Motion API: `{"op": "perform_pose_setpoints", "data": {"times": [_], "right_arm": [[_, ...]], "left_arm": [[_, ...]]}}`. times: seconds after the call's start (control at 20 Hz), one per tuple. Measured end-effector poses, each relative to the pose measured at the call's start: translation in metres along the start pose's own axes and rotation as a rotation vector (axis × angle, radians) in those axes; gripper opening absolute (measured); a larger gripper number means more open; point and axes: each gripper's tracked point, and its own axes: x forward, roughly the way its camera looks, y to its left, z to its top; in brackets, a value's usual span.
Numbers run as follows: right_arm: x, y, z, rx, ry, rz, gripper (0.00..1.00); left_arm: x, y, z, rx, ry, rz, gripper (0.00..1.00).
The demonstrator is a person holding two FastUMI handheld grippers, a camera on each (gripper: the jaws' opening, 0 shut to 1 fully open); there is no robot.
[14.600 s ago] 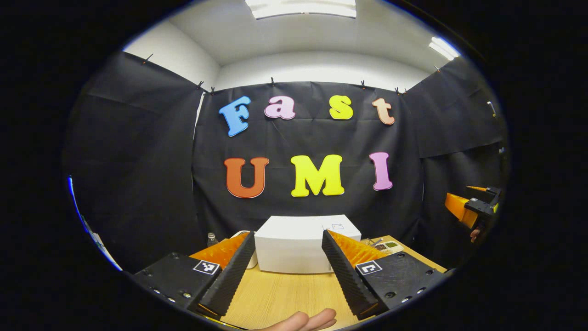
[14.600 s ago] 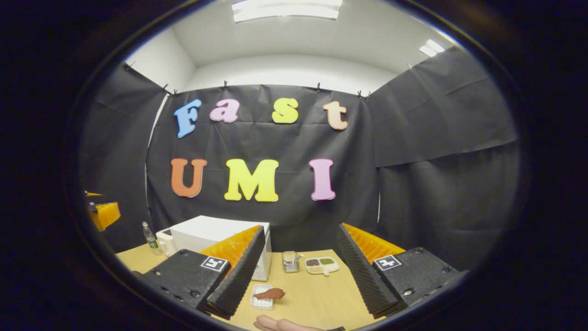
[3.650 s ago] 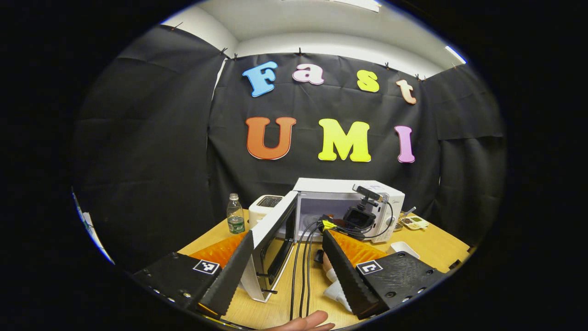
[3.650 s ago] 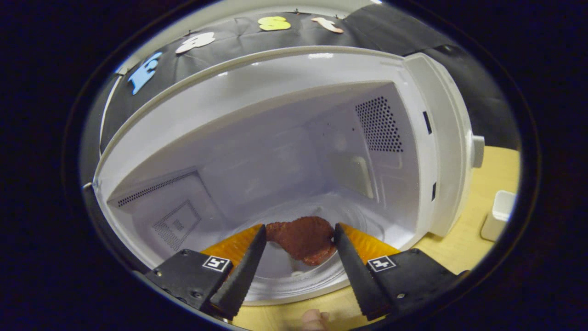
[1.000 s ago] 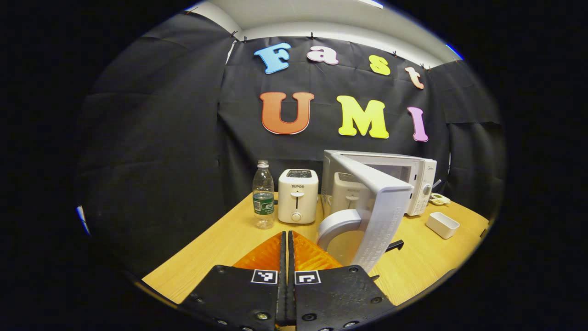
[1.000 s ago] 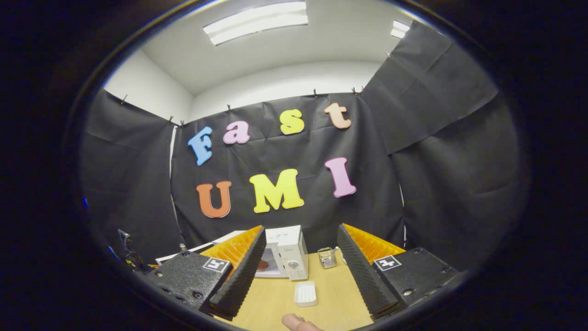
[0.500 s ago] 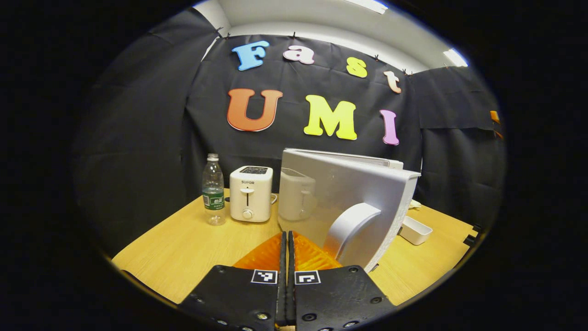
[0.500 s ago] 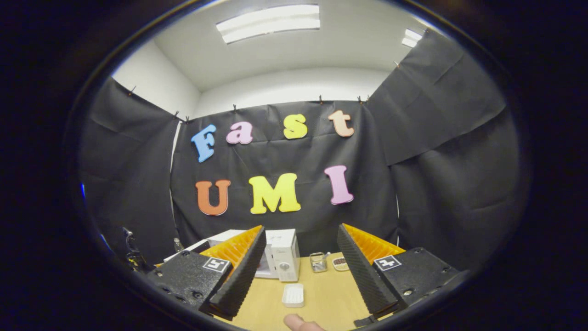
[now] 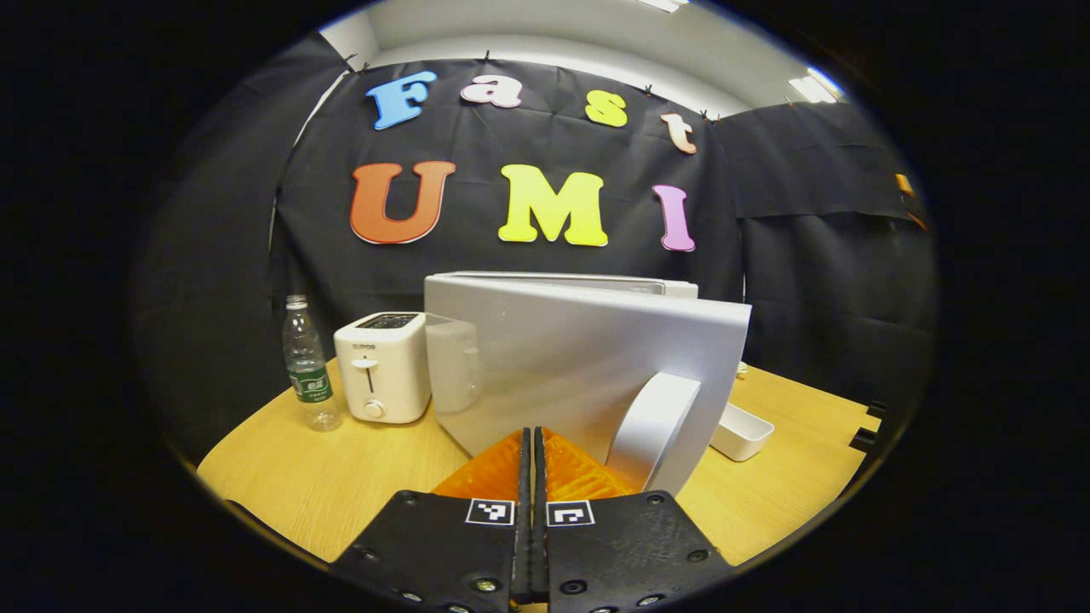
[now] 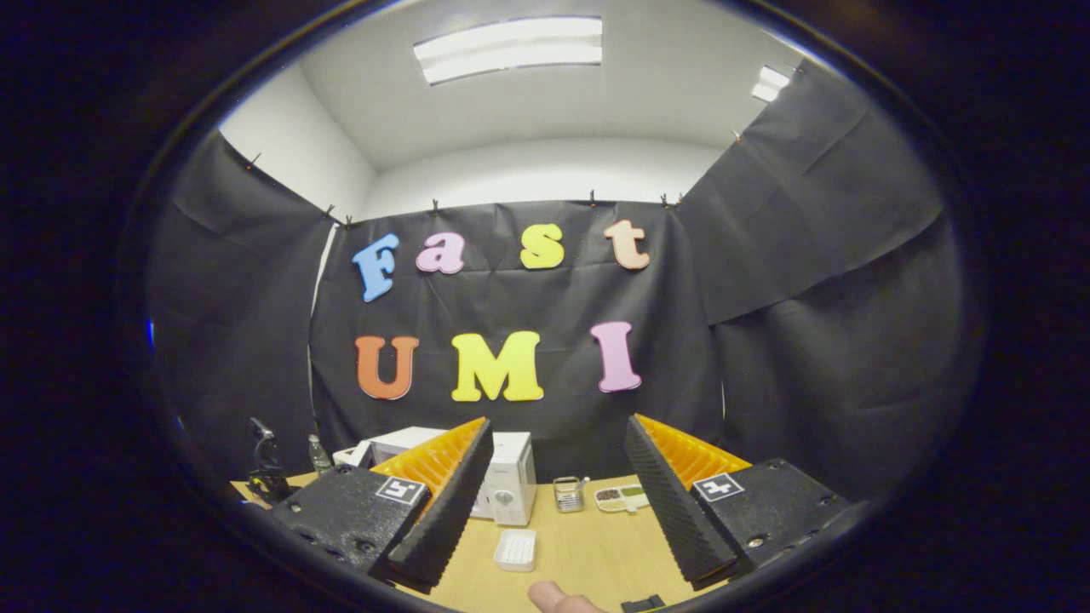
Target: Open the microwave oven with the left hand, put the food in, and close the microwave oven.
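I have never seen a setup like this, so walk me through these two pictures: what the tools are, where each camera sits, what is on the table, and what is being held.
A person holds a pair of two-finger tongs in each hand, with a camera riding on each.

In the left gripper view, the left tongs are shut on nothing, right at the microwave door, which stands partly open. Beside it on the wooden table stand a toaster and a water bottle, with a white dish to the right.

In the right gripper view, the right tongs hang open and empty, farther back, facing the microwave, a small white tray and a sectioned plate.
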Motion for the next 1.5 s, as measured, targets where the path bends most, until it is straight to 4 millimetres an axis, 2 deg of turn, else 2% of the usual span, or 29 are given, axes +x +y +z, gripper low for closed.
{"op": "perform_pose_setpoints", "data": {"times": [0.15, 0.35, 0.7, 1.05, 1.1, 1.15, 1.3, 1.35, 1.4, 1.45, 1.5], "right_arm": [[0.003, -0.008, -0.003, -0.012, 0.007, -0.010, 0.99], [0.012, -0.018, 0.003, -0.043, -0.002, -0.025, 0.99], [0.042, -0.029, 0.001, -0.074, 0.006, -0.034, 0.99], [0.086, -0.044, -0.018, -0.078, 0.041, -0.047, 0.99], [0.091, -0.046, -0.021, -0.076, 0.047, -0.047, 0.88], [0.096, -0.046, -0.025, -0.069, 0.055, -0.044, 0.99], [0.108, -0.049, -0.036, -0.054, 0.072, -0.044, 0.99], [0.112, -0.050, -0.040, -0.052, 0.079, -0.044, 0.88], [0.115, -0.050, -0.044, -0.048, 0.085, -0.042, 0.99], [0.117, -0.048, -0.049, -0.040, 0.092, -0.033, 0.99], [0.119, -0.045, -0.052, -0.031, 0.100, -0.020, 0.99]], "left_arm": [[0.022, -0.023, 0.011, 0.002, -0.028, -0.039, 0.00], [0.055, -0.048, 0.016, 0.003, -0.019, -0.079, 0.00], [0.109, -0.075, 0.017, 0.008, 0.015, -0.115, 0.00], [0.166, -0.091, 0.018, 0.010, 0.027, -0.115, 0.00], [0.174, -0.091, 0.020, 0.010, 0.023, -0.111, 0.00], [0.181, -0.093, 0.022, 0.006, 0.017, -0.114, 0.00], [0.203, -0.107, 0.027, -0.051, 0.009, -0.139, 0.00], [0.211, -0.108, 0.028, -0.056, 0.008, -0.128, 0.00], [0.217, -0.108, 0.026, -0.055, 0.016, -0.116, 0.00], [0.220, -0.117, 0.026, -0.066, 0.025, -0.148, 0.00], [0.224, -0.117, 0.031, -0.049, 0.008, -0.124, 0.01]]}}
